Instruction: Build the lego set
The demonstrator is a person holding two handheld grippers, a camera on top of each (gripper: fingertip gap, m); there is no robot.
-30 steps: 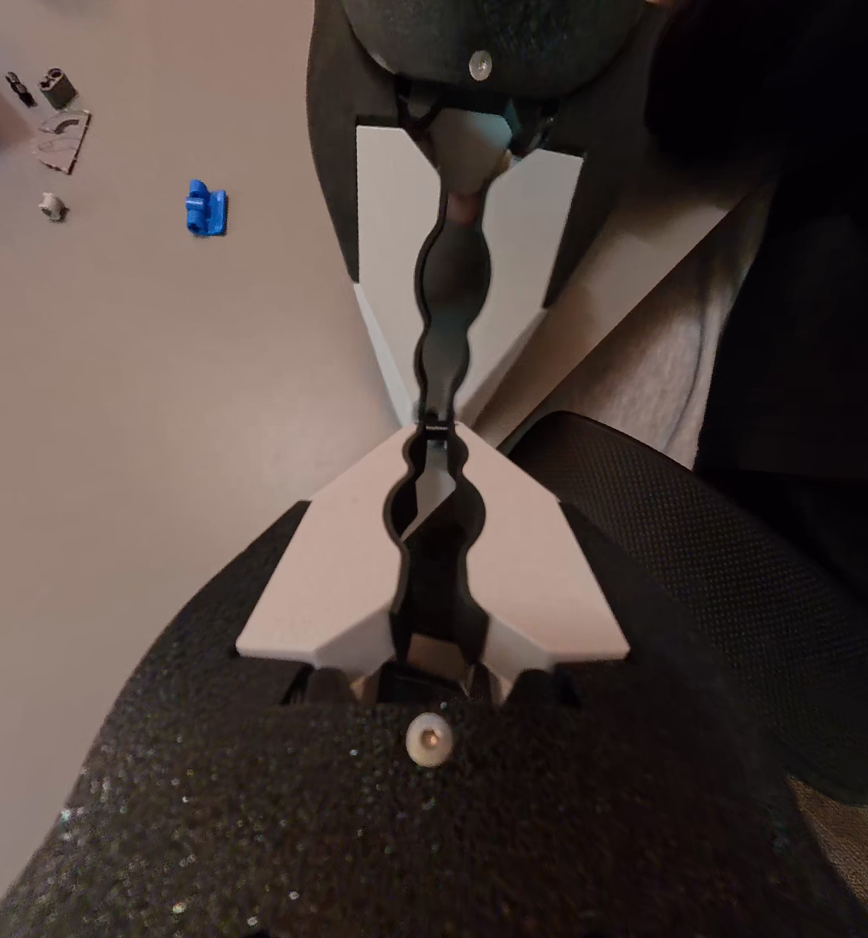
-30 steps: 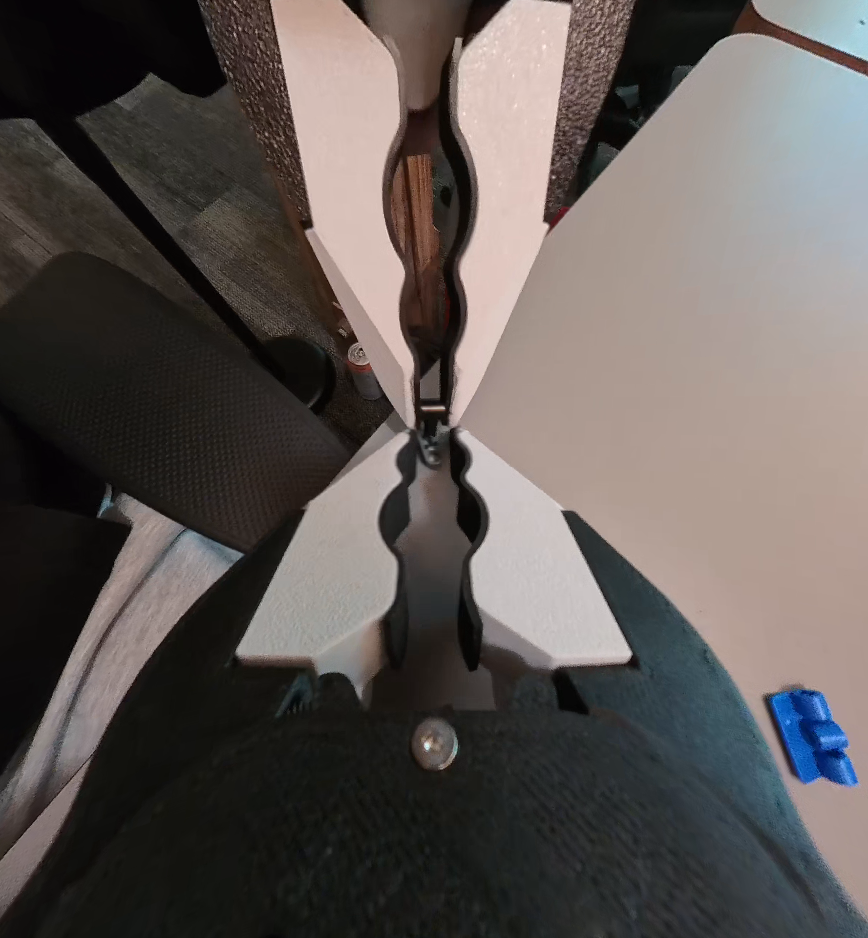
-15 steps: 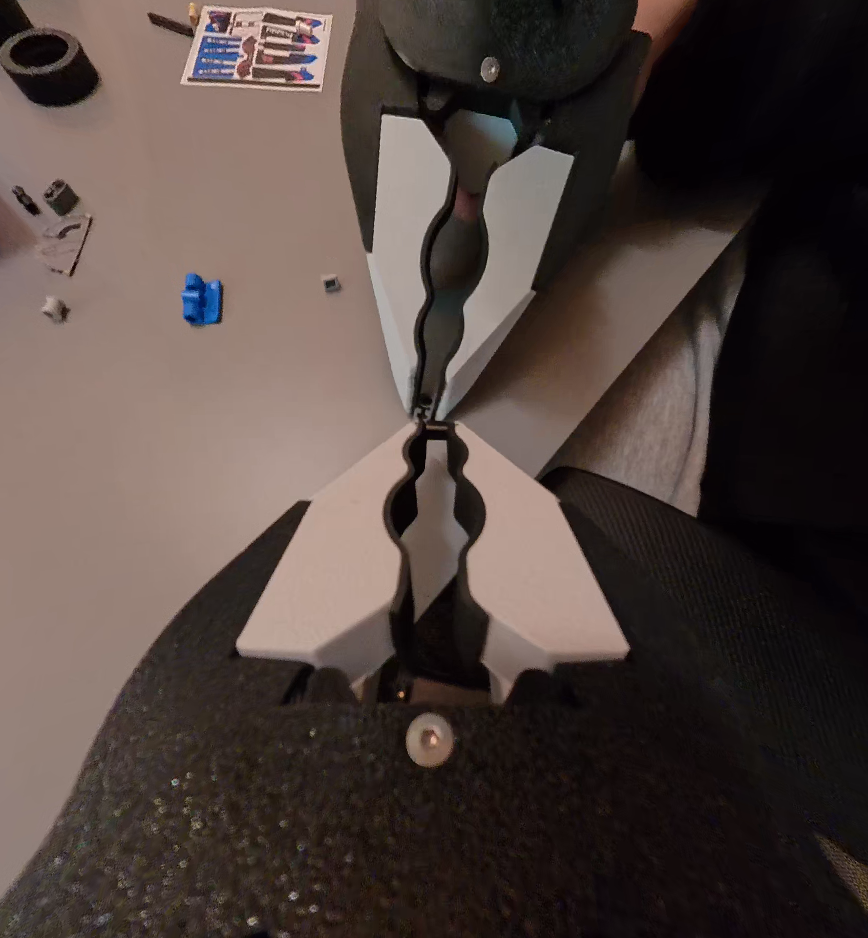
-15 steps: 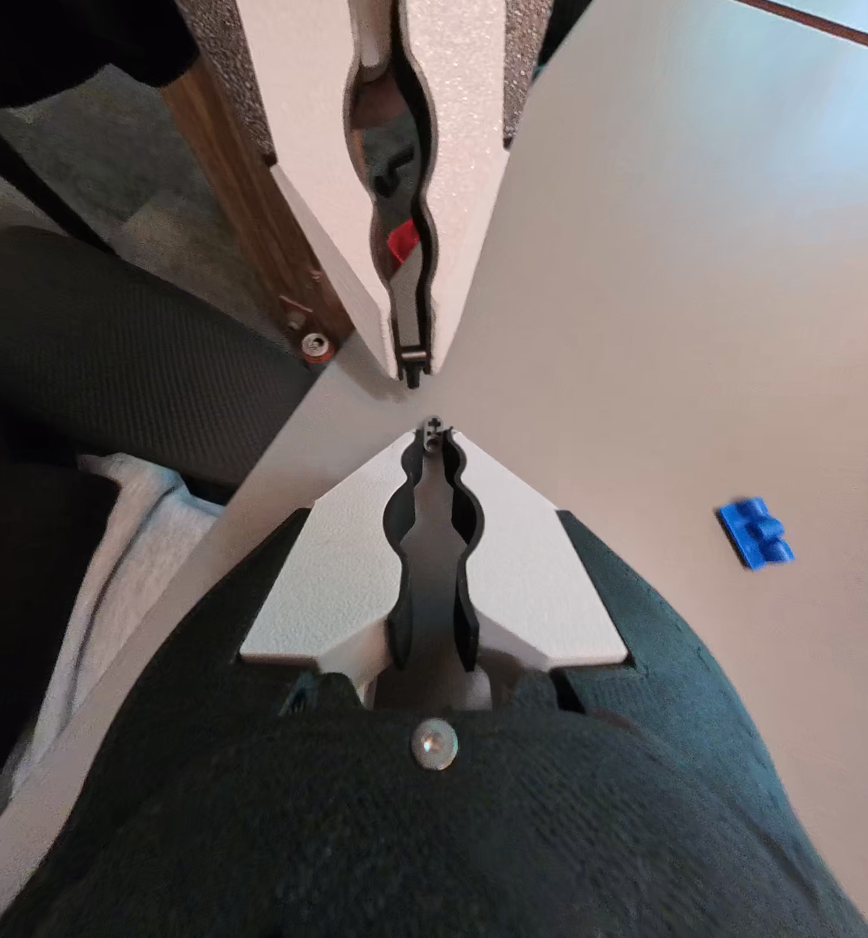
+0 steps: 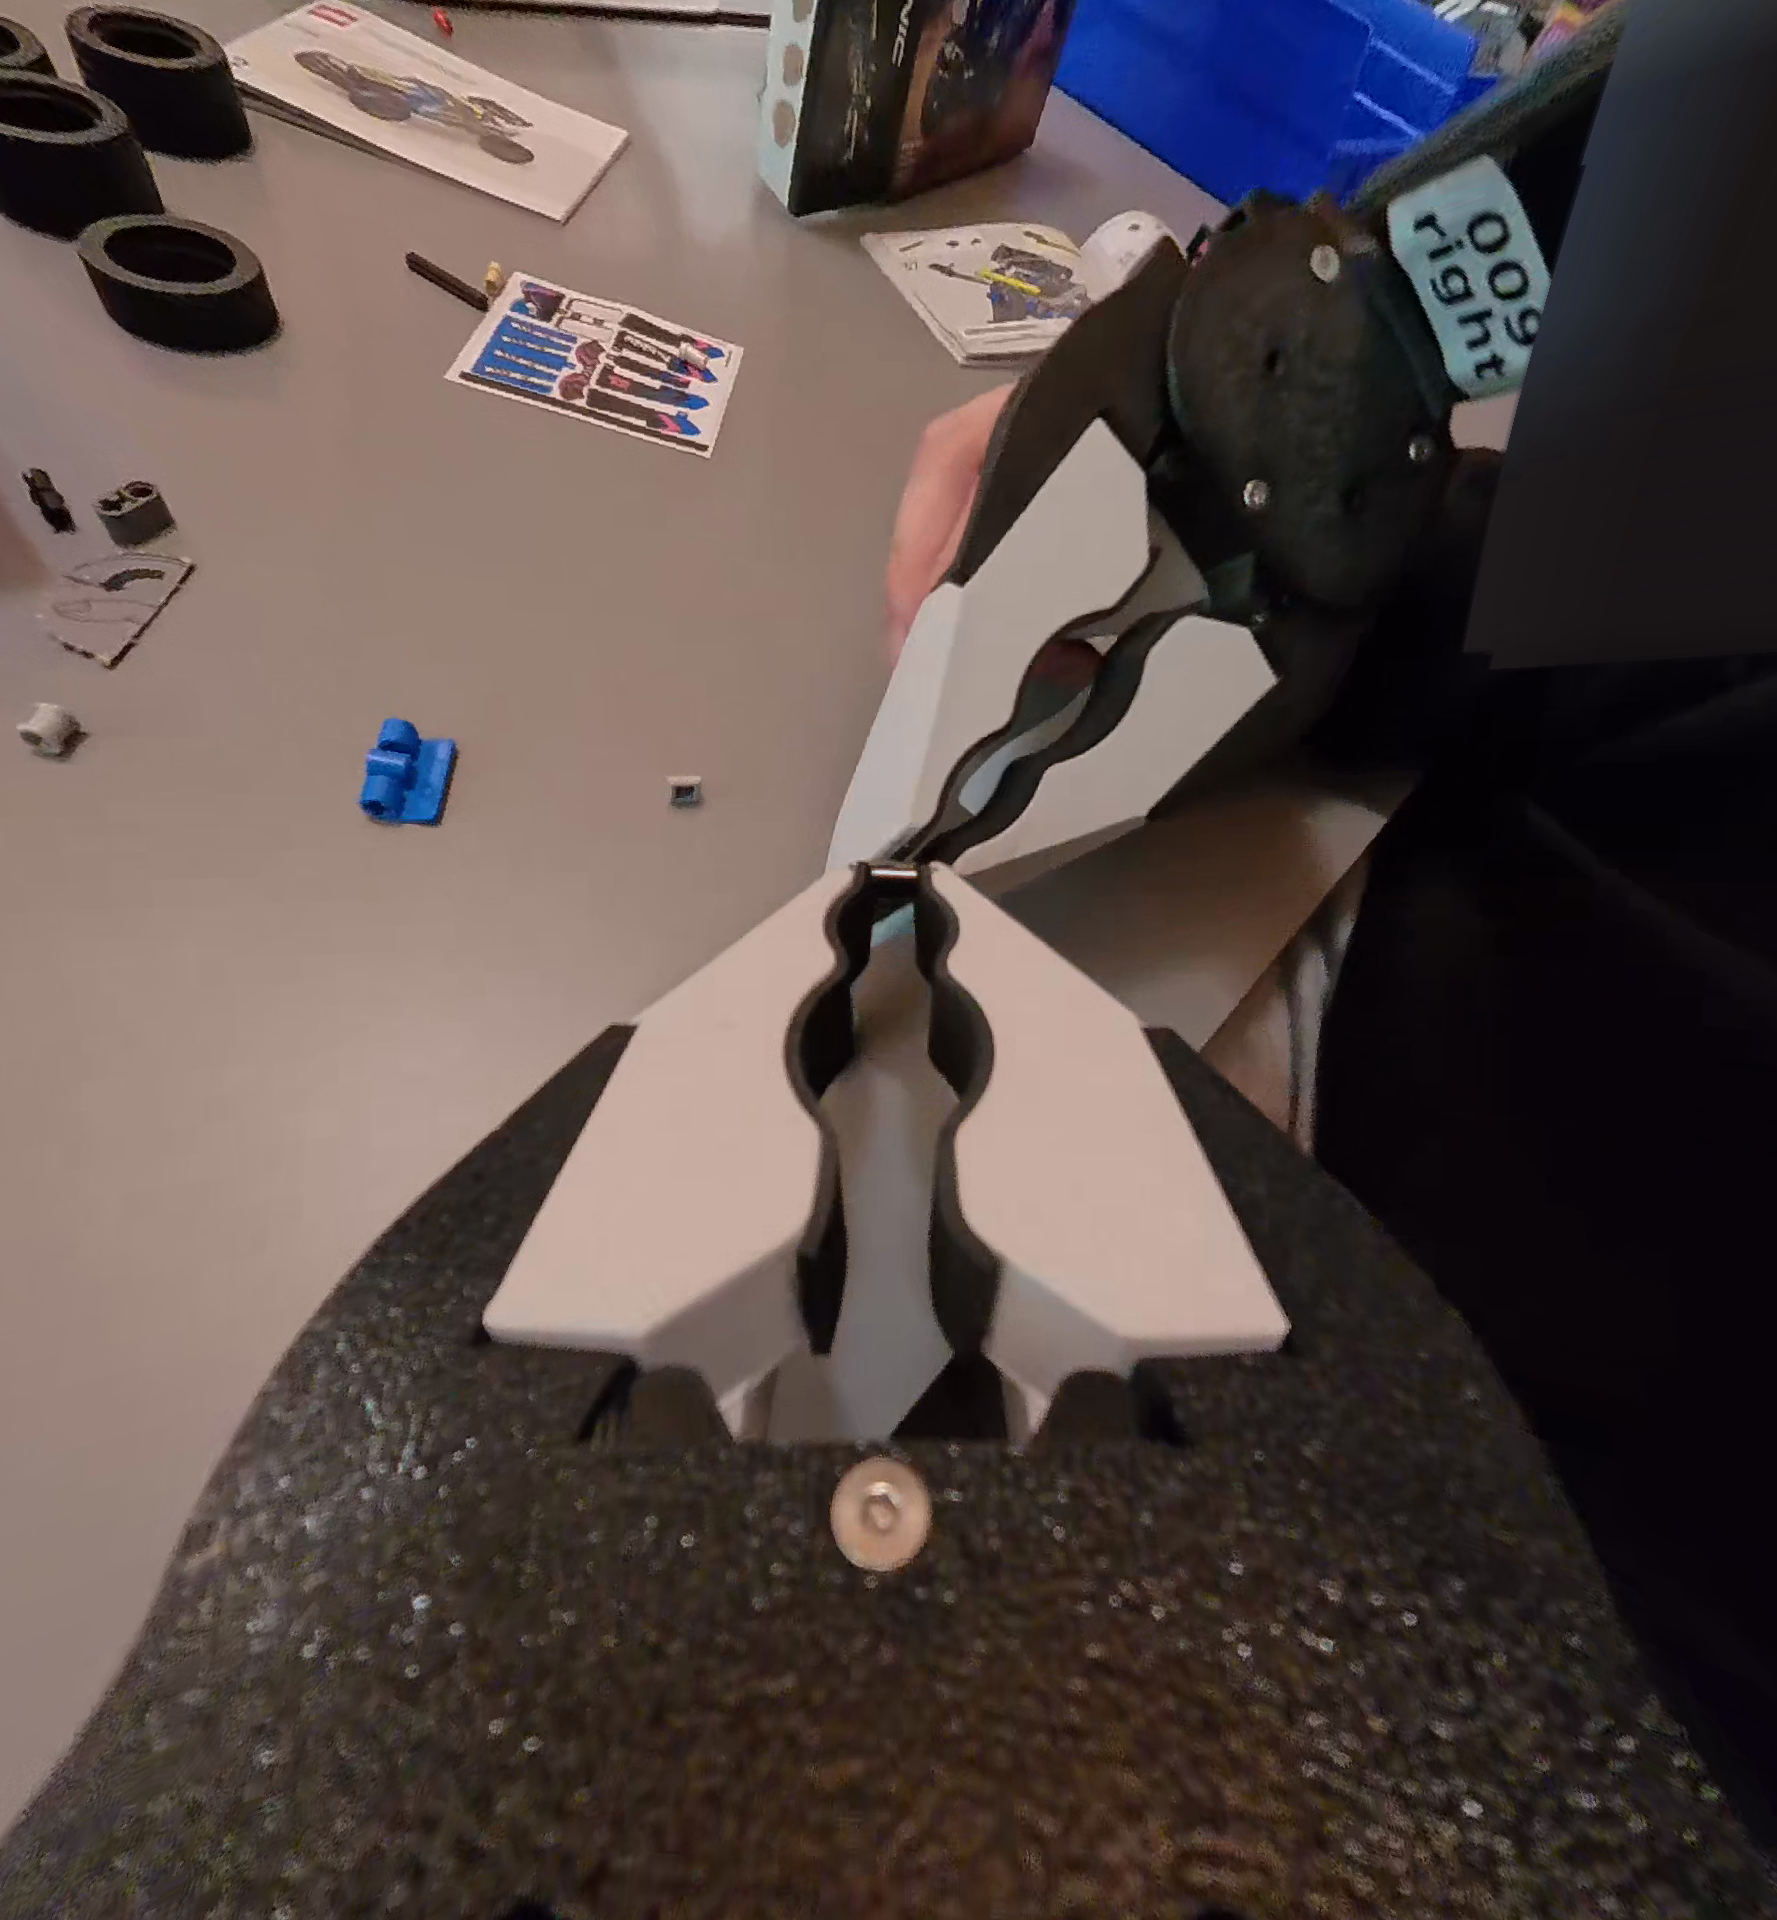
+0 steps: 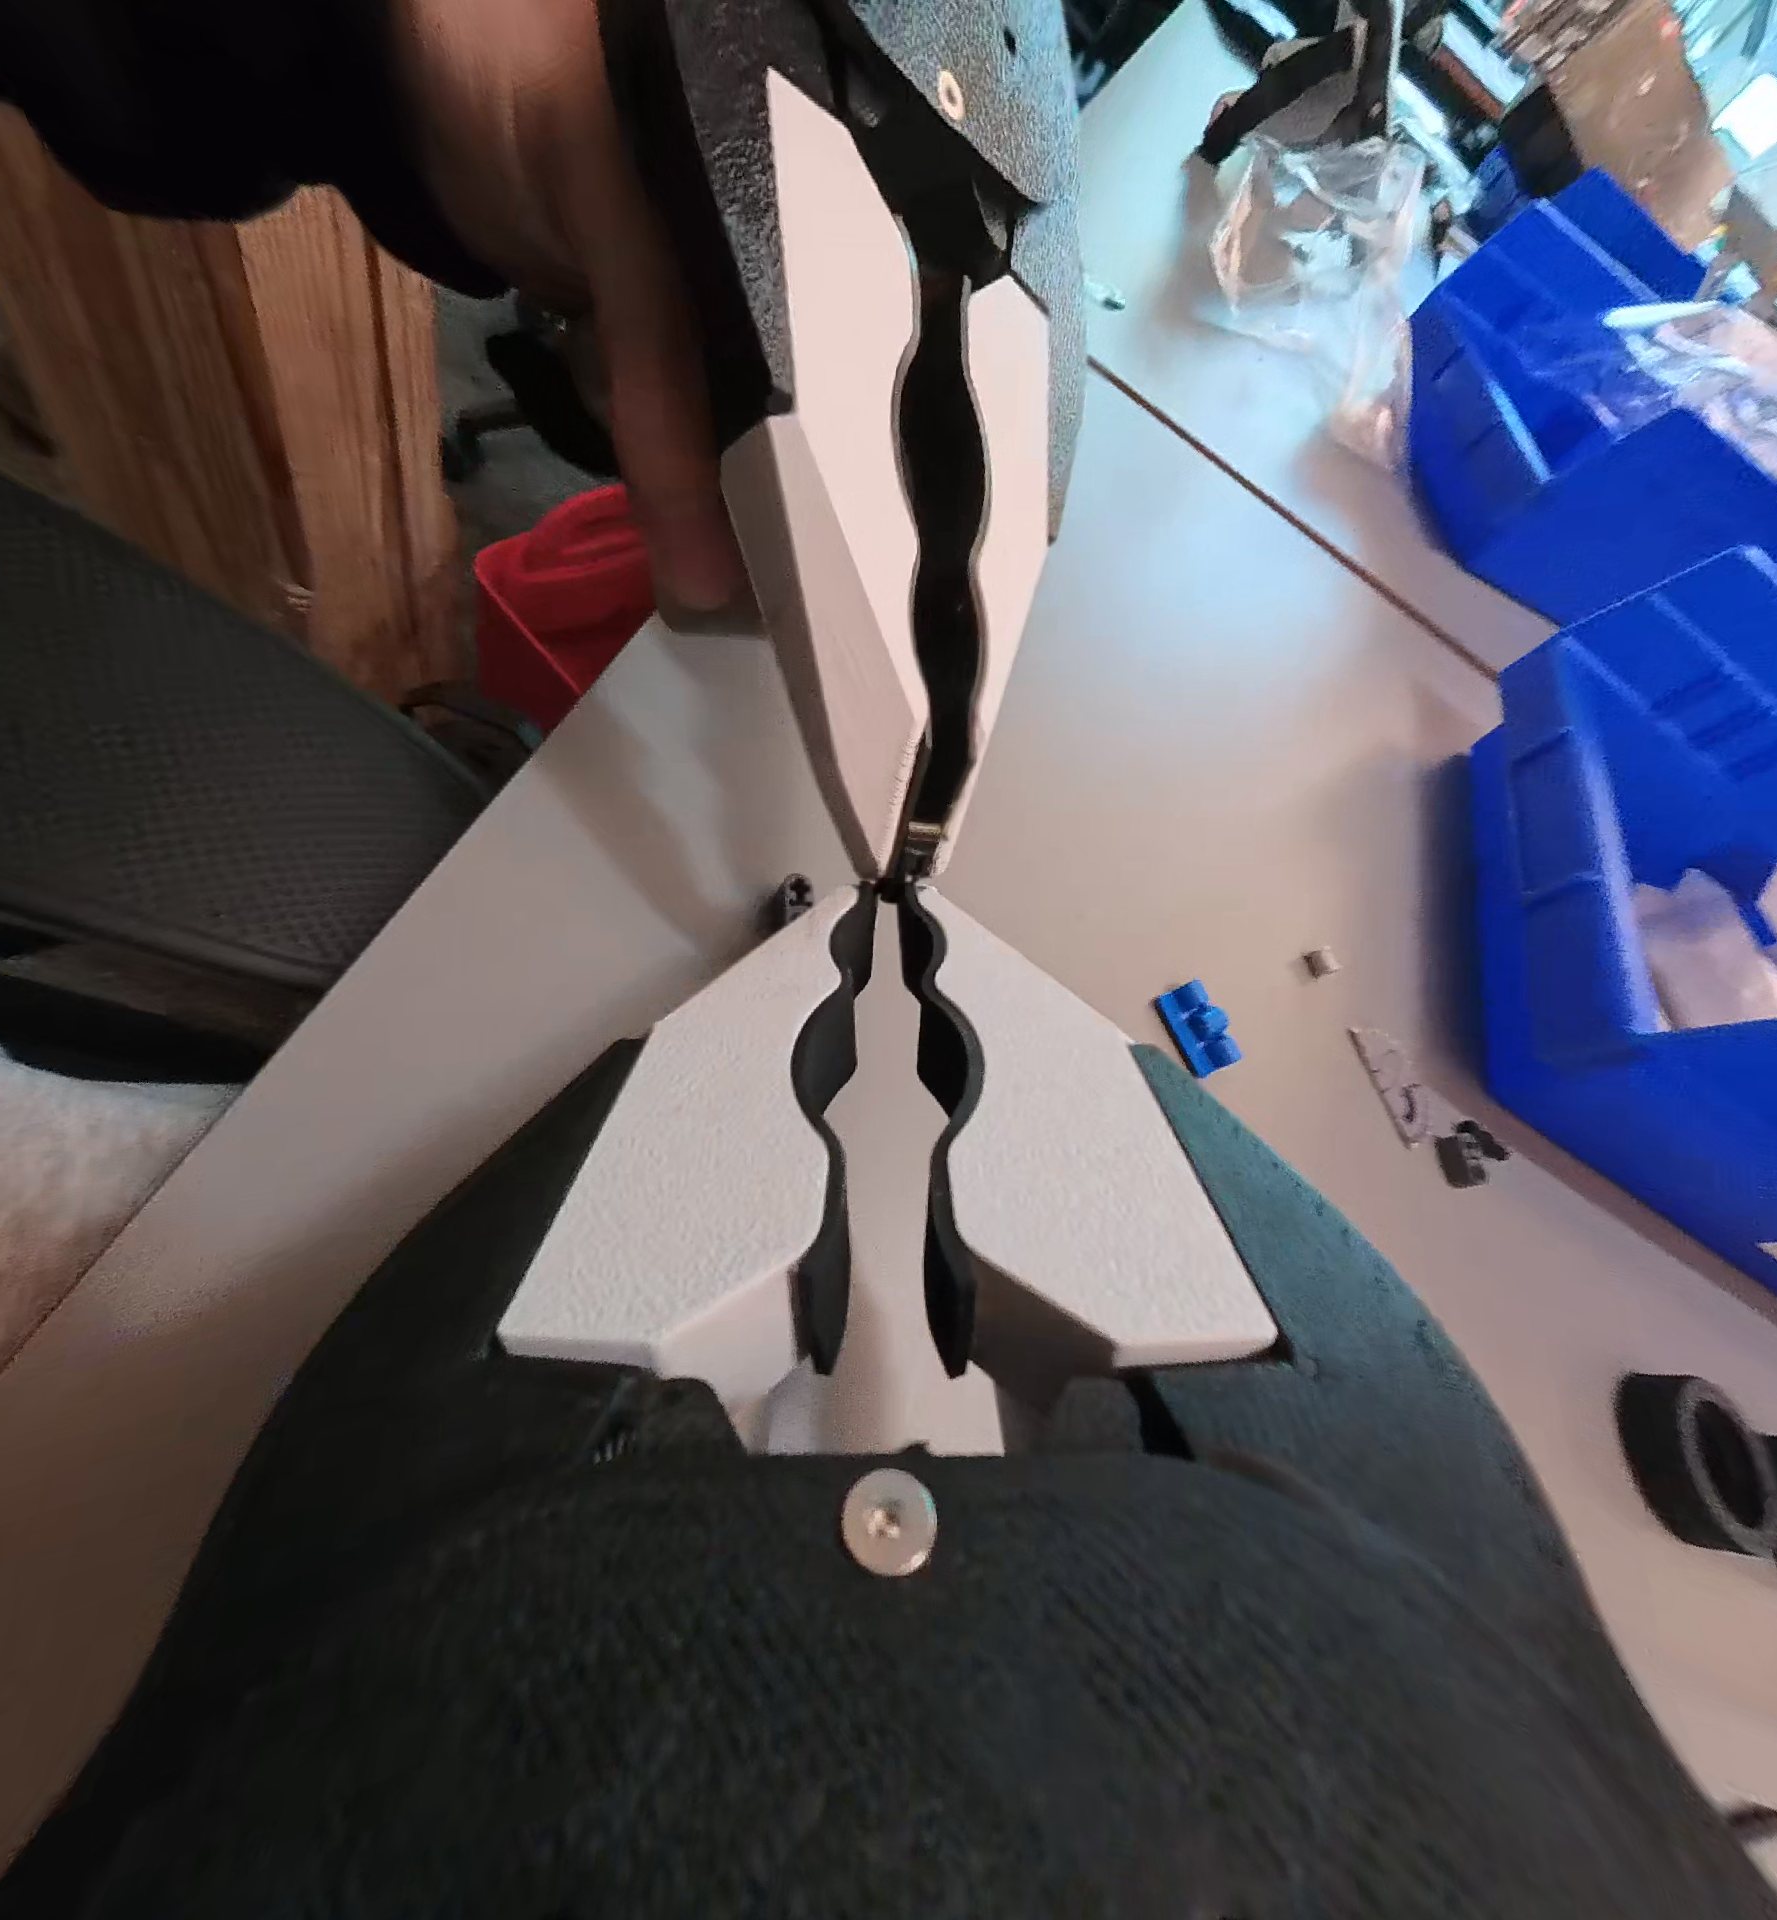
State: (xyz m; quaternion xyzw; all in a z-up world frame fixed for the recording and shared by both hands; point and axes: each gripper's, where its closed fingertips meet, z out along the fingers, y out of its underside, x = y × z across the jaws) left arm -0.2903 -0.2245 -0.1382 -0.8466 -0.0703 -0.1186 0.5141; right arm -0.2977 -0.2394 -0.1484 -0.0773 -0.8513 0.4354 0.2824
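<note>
Both tongs meet tip to tip above the near edge of the grey table (image 5: pixel 240 1039); left gripper (image 5: pixel 892 875) clamps a small dark metallic piece (image 5: pixel 892 873) between its tips; right gripper (image 6: pixel 892 886) is closed, tips together just beside that piece; a blue block (image 5: pixel 406 771) lies well apart to the left; black tyres (image 5: pixel 177 281) sit far left.

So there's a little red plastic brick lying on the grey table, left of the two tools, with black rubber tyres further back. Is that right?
Nearly. The small plastic brick is blue, not red; the left wrist view shows it plainly. The rest holds: it lies on the grey table, left of the two tools, with the black rubber tyres further back.
</note>
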